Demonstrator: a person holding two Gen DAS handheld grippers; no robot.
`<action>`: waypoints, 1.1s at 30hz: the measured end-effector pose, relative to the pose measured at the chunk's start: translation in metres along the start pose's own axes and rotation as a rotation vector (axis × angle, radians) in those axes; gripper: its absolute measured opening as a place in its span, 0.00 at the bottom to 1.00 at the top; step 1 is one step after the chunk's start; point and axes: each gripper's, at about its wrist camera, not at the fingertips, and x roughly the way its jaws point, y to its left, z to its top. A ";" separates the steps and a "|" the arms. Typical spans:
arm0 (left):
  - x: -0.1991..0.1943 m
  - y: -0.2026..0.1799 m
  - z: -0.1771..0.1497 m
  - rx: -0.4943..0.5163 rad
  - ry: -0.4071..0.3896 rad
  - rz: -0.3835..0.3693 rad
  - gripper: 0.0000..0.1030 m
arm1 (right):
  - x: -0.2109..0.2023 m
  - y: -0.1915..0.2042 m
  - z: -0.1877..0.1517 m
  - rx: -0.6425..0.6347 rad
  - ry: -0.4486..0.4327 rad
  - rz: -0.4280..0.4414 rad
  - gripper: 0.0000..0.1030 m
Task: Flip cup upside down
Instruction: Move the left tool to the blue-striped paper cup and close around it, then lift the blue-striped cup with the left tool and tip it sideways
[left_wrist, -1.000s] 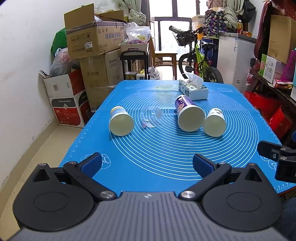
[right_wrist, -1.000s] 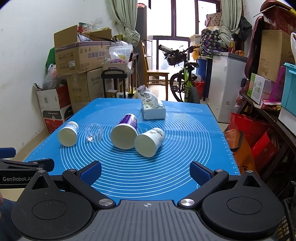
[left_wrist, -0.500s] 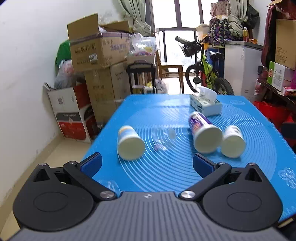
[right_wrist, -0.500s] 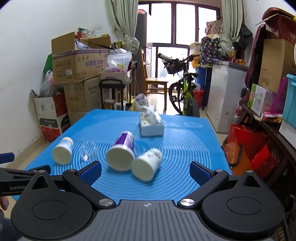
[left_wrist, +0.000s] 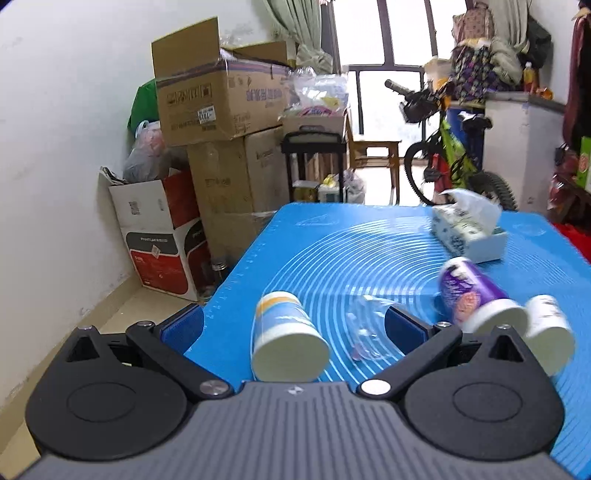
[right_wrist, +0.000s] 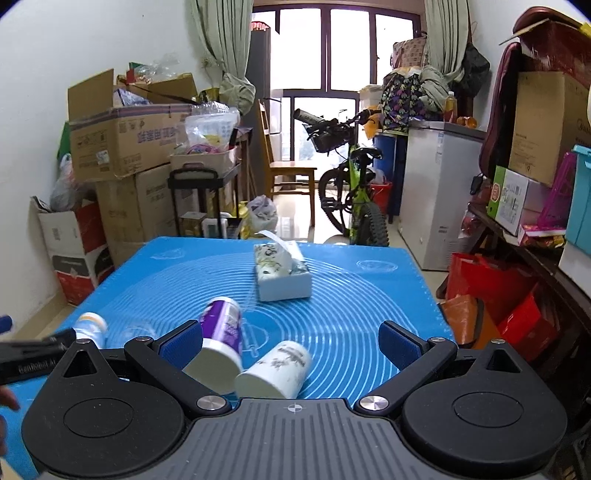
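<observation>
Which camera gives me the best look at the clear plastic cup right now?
Left wrist: the clear plastic cup lies on its side beside the right finger of the left tool. Right wrist shows only a faint smear.

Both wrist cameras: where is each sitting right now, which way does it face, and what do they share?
Left wrist: on the open left gripper, low over the mat's left side, facing the blue-and-yellow cup lying between its fingers.
Right wrist: on the open right gripper, further right, facing the white cup; the left gripper shows at its left edge.
Shared: purple cup, tissue box, bicycle.
</observation>
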 end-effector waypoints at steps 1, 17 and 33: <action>0.008 -0.001 0.001 0.010 0.009 0.016 1.00 | 0.005 0.000 0.000 -0.002 -0.001 -0.006 0.98; 0.083 0.008 -0.019 0.031 0.158 0.071 0.99 | 0.073 0.011 -0.007 -0.010 0.074 0.001 0.98; 0.078 0.015 -0.019 -0.023 0.209 -0.020 0.65 | 0.067 0.004 -0.009 0.017 0.080 0.004 0.98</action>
